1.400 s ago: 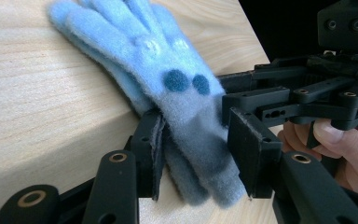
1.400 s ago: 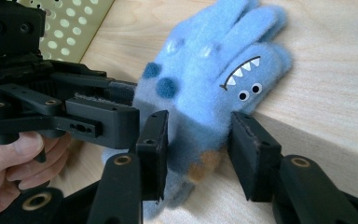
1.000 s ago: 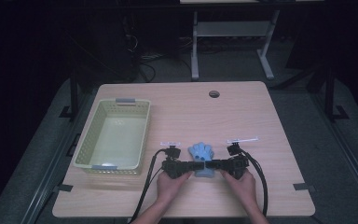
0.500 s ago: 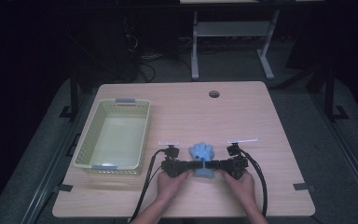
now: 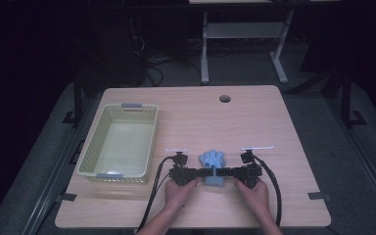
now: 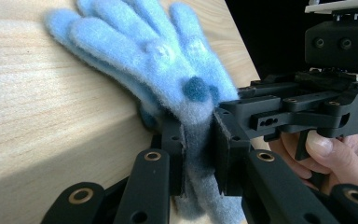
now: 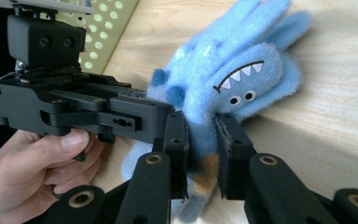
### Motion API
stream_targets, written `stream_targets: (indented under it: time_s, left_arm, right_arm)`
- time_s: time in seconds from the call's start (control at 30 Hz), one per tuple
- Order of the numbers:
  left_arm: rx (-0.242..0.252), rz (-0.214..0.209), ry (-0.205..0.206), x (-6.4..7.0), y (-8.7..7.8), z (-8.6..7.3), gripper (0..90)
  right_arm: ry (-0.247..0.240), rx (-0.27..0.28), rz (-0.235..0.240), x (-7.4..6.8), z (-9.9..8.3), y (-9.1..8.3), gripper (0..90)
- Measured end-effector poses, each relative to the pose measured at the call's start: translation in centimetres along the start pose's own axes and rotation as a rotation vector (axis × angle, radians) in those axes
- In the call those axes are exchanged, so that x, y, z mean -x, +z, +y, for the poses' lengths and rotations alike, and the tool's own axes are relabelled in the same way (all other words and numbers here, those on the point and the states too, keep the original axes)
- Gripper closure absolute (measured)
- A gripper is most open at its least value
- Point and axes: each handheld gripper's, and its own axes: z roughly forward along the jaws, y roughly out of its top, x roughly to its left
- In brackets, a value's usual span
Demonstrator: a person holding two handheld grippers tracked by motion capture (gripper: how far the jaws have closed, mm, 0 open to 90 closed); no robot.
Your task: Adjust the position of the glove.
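- Dark floor surrounds the wooden table (image 5: pixel 254 117); a pale basket (image 5: pixel 118 142) sits at centre left of the high view.
- Lower centre, the blue glove (image 5: pixel 213 164) lies flat on the table.
- Left gripper (image 5: pixel 198 173) and right gripper (image 5: pixel 225 172) each pinch its cuff from opposite sides, probably to lift it evenly.

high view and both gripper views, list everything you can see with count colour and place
glove: 1, fuzzy blue with a toothy face, near table edge, clamped from both sides
basket: 1, pale green, table's left side
table: 1, light wood, round hole near far edge
desk frame: 1, white, on floor beyond table
left gripper: 1, black, shut on glove
right gripper: 1, black, shut on glove
hands: 2, at near edge
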Motion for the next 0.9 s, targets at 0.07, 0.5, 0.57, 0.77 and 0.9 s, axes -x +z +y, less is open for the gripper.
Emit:
stream_targets:
  time_s: [0.07,0.5,0.57,0.77,0.9]
  left_arm:
    - [0.003,-0.006,0.004,0.1,-0.1,0.0,76.2]
    - [0.028,-0.025,0.034,1.4,-1.2,0.7,76.2]
    - [0.028,-0.023,0.044,1.7,-1.4,1.0,76.2]
    - [0.032,-0.014,0.081,2.7,-2.0,1.7,76.1]
    - [0.035,-0.019,0.086,2.9,-2.5,2.1,76.2]
  right_arm:
    - [0.002,0.006,0.005,-0.1,0.0,-0.1,76.2]
    - [-0.018,0.038,0.021,-1.3,0.5,-1.0,76.5]
    - [-0.024,0.045,0.021,-1.6,0.7,-1.2,76.5]
    - [-0.035,0.070,0.031,-2.2,1.1,-1.7,76.5]
    - [-0.049,0.073,0.028,-2.7,1.4,-1.8,76.5]
